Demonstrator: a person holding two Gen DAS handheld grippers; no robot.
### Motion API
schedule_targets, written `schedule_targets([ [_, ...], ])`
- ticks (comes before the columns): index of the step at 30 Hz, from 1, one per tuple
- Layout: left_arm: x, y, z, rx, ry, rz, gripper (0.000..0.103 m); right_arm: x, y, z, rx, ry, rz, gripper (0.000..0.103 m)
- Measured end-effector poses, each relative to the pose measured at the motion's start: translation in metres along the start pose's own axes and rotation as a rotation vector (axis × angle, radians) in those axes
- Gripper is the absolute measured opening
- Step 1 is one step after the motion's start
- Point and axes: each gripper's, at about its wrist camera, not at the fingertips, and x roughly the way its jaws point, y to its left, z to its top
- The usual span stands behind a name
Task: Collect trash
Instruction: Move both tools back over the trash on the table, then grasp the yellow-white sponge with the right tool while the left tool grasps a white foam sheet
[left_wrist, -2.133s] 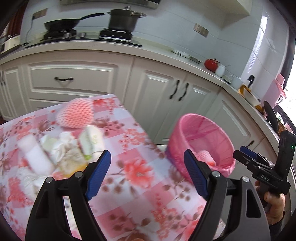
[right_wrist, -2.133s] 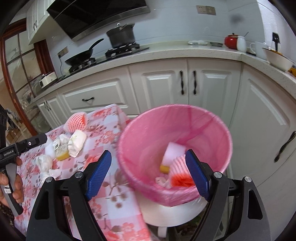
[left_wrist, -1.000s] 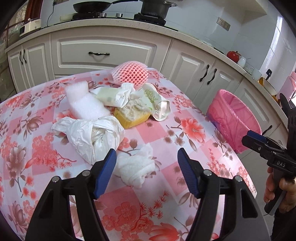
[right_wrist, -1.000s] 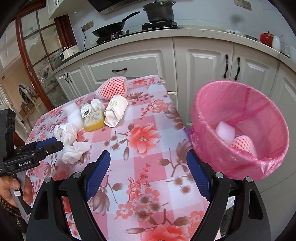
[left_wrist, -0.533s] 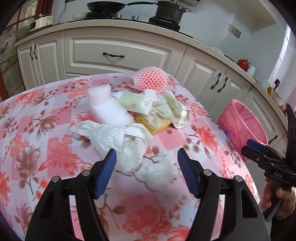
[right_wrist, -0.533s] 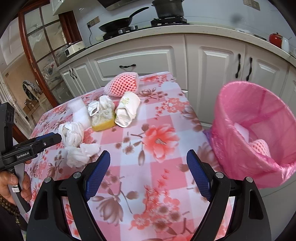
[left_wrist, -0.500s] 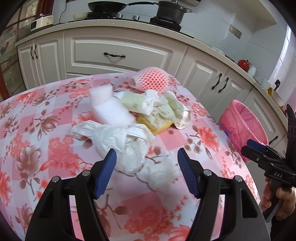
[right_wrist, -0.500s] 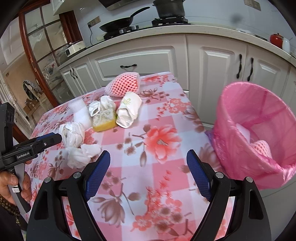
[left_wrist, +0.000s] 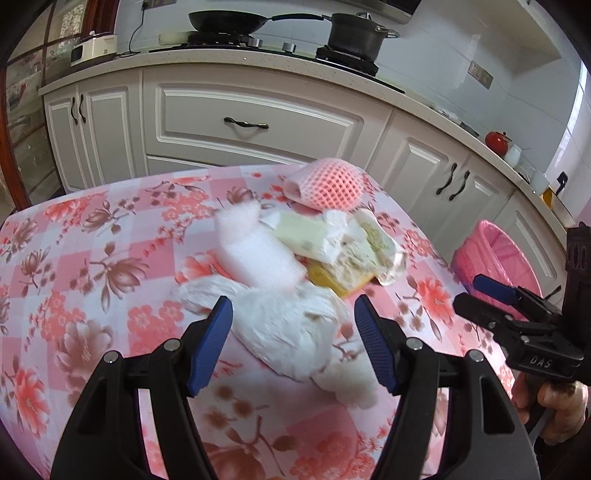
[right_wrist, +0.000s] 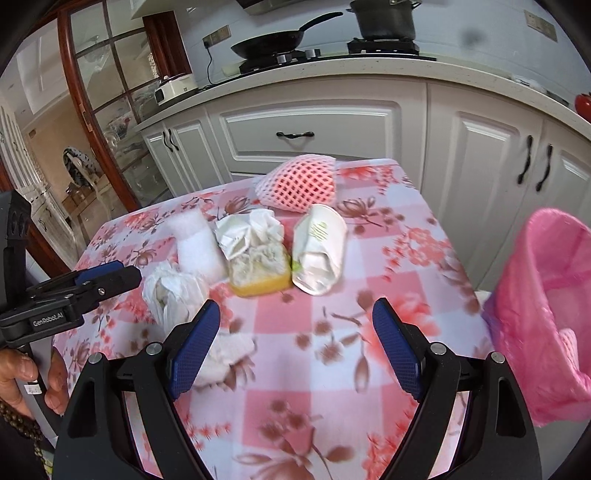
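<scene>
Pink-and-white floral checked cloth covers the surface (right_wrist: 369, 266) that carries the trash. Landmark: the yellow sponge block (right_wrist: 260, 282) topped with crumpled paper. Behind it lies a pink foam mesh fruit sleeve (right_wrist: 299, 184); just beside it, toward the bin, a flattened white paper cup (right_wrist: 319, 251); on its other side, a white foam block (right_wrist: 197, 243). Nearer the camera than the sponge lie a crumpled white plastic bag (left_wrist: 280, 321) and a white tissue wad (right_wrist: 225, 354). The pink-lined waste bin (right_wrist: 546, 306) stands off the surface edge, well apart from the sponge.

Left gripper (left_wrist: 293, 343): jaws spread, framing the plastic bag without pressing it. Right gripper (right_wrist: 291, 349): jaws spread, nothing between them.
</scene>
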Motion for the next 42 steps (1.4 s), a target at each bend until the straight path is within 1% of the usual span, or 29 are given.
schedule_targets([
  [11, 0.018, 0.029, 0.024, -0.014, 0.012, 0.004, 0.065, 0.048, 0.025, 0.024, -0.025, 0.056, 0.014, 0.079],
  [12, 0.020, 0.031, 0.026, -0.015, 0.013, 0.002, 0.065, 0.055, 0.029, 0.026, -0.032, 0.067, 0.012, 0.078],
  [14, 0.025, 0.035, 0.029, -0.018, 0.015, -0.002, 0.064, 0.070, 0.033, 0.030, -0.041, 0.093, 0.016, 0.073],
  [20, 0.036, 0.045, 0.039, -0.030, 0.020, -0.010, 0.062, 0.104, 0.037, 0.039, -0.052, 0.159, 0.012, 0.072],
  [23, 0.041, 0.050, 0.042, -0.034, 0.025, -0.012, 0.062, 0.114, 0.037, 0.039, -0.063, 0.181, -0.007, 0.072],
  [30, 0.050, 0.055, 0.046, -0.040, 0.034, -0.020, 0.062, 0.128, 0.041, 0.033, -0.102, 0.215, -0.035, 0.073],
  [31, 0.050, 0.054, 0.046, -0.037, 0.032, -0.023, 0.062, 0.131, 0.041, 0.032, -0.098, 0.223, -0.030, 0.072],
  [32, 0.050, 0.052, 0.047, -0.032, 0.030, -0.024, 0.062, 0.133, 0.040, 0.030, -0.094, 0.230, -0.027, 0.068],
  [33, 0.051, 0.052, 0.048, -0.029, 0.030, -0.024, 0.062, 0.134, 0.040, 0.029, -0.085, 0.232, -0.007, 0.061],
  [38, 0.053, 0.046, 0.053, -0.012, 0.028, -0.032, 0.062, 0.131, 0.038, 0.028, -0.078, 0.222, -0.003, 0.057],
  [42, 0.059, 0.044, 0.056, -0.009, 0.038, -0.029, 0.062, 0.123, 0.027, 0.028, -0.054, 0.207, -0.023, 0.056],
])
